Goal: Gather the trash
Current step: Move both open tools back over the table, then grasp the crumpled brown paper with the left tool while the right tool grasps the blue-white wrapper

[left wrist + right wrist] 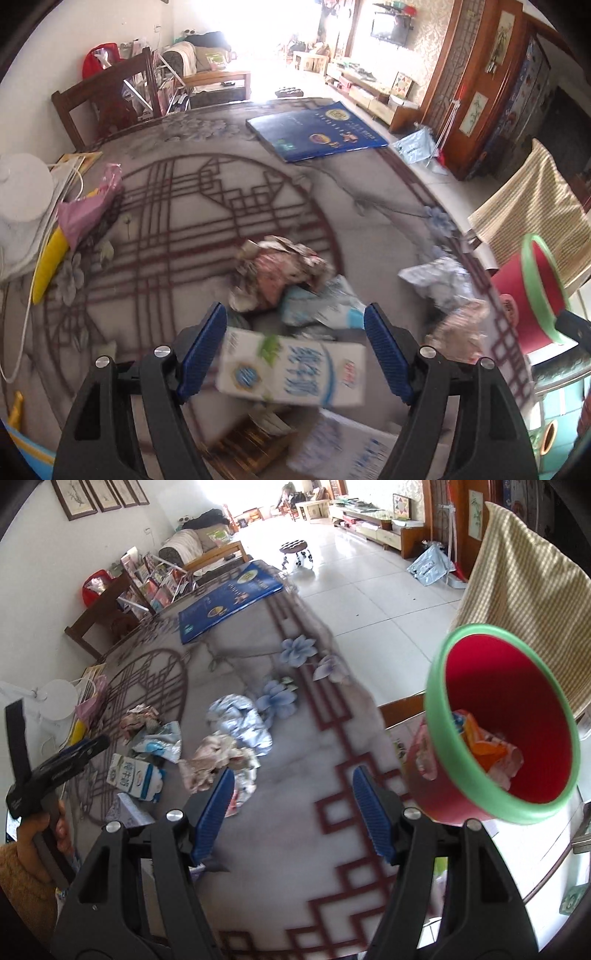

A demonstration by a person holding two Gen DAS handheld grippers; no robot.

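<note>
White-and-blue milk carton lies between the left gripper's spread jaws for pinching, while the right gripper, spread and empty, hovers beside the red green-rimmed bucket.

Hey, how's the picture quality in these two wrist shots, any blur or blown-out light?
Left wrist view: the milk carton between the open left gripper fingers is smeared by motion blur, and the far window area is blown out white. Right wrist view: sharper overall; the red bin is crisp, the tablecloth near the open right gripper is soft. Both show fisheye bending and dark corners.
</note>
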